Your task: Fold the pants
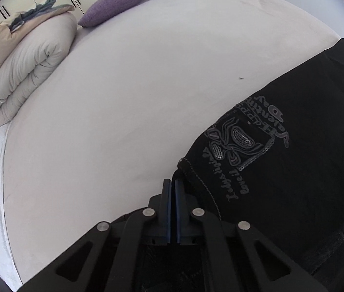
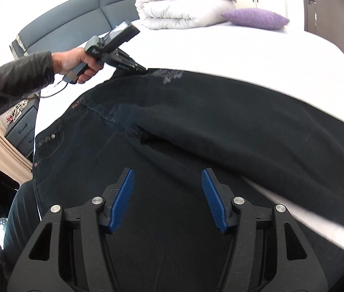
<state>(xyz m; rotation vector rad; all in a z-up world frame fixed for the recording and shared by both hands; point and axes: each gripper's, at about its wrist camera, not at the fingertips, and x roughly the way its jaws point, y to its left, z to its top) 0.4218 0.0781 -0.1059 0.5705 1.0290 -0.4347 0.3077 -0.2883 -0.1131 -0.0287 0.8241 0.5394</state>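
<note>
Dark jeans [image 2: 196, 126] lie spread on the white bed [image 1: 123, 97], waist to the left and one leg folded across towards the right. Their back pocket with grey embroidery [image 1: 242, 143] shows in the left wrist view. My left gripper [image 1: 173, 181] is shut, and the corner of the jeans' edge [image 1: 184, 168] runs down into the gap at its tips. In the right wrist view a hand [image 2: 74, 63] holds this left gripper [image 2: 144, 70] at the jeans' far edge. My right gripper [image 2: 167, 170] hovers open over the middle of the jeans, its blue pads [image 2: 127, 194] holding nothing.
A folded duvet [image 1: 26, 60] with folded clothes on top and a purple pillow [image 1: 120, 2] lie at the head of the bed. A grey headboard [image 2: 74, 17] and a nightstand [image 2: 23, 131] stand to the left. A dark sleeve [image 2: 13, 80] reaches in from the left.
</note>
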